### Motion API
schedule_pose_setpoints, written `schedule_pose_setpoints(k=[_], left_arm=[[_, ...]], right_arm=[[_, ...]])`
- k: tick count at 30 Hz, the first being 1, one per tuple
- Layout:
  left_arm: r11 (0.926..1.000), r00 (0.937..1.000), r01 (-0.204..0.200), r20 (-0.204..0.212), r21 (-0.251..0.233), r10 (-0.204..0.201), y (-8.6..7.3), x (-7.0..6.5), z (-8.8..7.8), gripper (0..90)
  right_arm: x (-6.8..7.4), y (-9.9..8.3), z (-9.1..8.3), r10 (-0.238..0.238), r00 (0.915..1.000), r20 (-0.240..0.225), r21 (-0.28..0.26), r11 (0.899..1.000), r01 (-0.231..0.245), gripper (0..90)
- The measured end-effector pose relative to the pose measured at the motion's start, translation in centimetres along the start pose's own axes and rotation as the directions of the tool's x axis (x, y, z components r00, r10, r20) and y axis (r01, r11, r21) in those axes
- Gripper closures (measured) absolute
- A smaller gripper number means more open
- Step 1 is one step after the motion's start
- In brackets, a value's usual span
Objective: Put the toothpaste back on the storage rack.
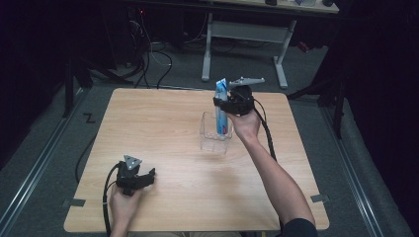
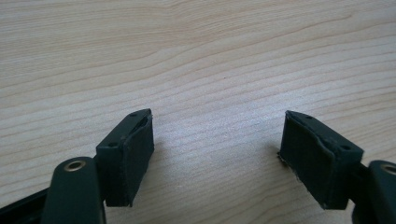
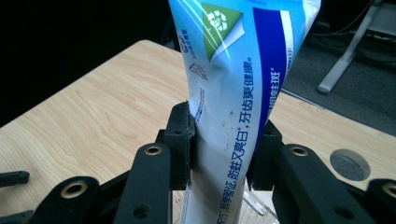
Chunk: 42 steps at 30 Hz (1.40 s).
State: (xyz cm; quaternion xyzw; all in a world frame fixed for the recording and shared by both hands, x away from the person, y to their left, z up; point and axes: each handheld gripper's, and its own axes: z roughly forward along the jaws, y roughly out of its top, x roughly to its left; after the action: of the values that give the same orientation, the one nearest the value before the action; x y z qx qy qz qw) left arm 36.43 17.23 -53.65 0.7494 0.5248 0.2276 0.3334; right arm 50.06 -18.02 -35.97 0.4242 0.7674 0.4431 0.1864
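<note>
A blue and white toothpaste tube (image 1: 222, 106) stands upright with its lower end inside a clear plastic cup (image 1: 215, 139) at the middle of the wooden table (image 1: 158, 128). My right gripper (image 1: 228, 104) is shut on the tube's upper half; in the right gripper view both pads squeeze the tube (image 3: 233, 93) between them, and the cup's rim (image 3: 254, 205) shows just below. My left gripper (image 1: 146, 177) rests low near the table's front left, open, with bare wood between its fingers (image 2: 130, 158).
A white-legged desk (image 1: 247, 34) and loose cables (image 1: 148, 54) stand on the floor beyond the table's far edge. A round grey disc (image 3: 349, 164) is set in the table top near a corner.
</note>
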Motion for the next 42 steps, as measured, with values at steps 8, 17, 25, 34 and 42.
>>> schedule_pose_setpoints(k=[8, 17, 25, 34, 42], left_arm=[[1.0, 1.0, 0.0, 0.0, 0.0, 0.0, 0.0, 0.0, 0.0, 26.1], [1.0, 1.0, 0.0, 0.0, 0.0, 0.0, 0.0, 0.0, 0.0, 26.1], [1.0, 1.0, -0.002, 0.0, -0.002, 0.002, 0.0, 0.0, 0.0, 26.1], [1.0, 1.0, 0.001, 0.001, -0.003, -0.001, 0.0, 0.0, 0.0, 26.1], [1.0, 1.0, 0.001, 0.001, -0.003, -0.001, 0.0, 0.0, 0.0, 26.1]], right_arm=[[-0.1, -0.8, 0.9, 0.009, 1.0, 0.001, 0.032, 0.999, -0.009, 66.9], [-0.2, -1.7, 1.4, 0.012, 0.9999, 0.012, 0.064, 0.998, -0.013, 66.5], [-0.3, -2.6, 1.8, 0.013, 0.9997, 0.019, 0.088, 0.996, -0.014, 66.0], [-0.6, -3.7, 2.2, 0.025, 0.9995, 0.017, 0.104, 0.994, -0.027, 65.8], [-0.8, -4.4, 2.3, 0.043, 0.9988, 0.022, 0.116, 0.992, -0.046, 65.5]])
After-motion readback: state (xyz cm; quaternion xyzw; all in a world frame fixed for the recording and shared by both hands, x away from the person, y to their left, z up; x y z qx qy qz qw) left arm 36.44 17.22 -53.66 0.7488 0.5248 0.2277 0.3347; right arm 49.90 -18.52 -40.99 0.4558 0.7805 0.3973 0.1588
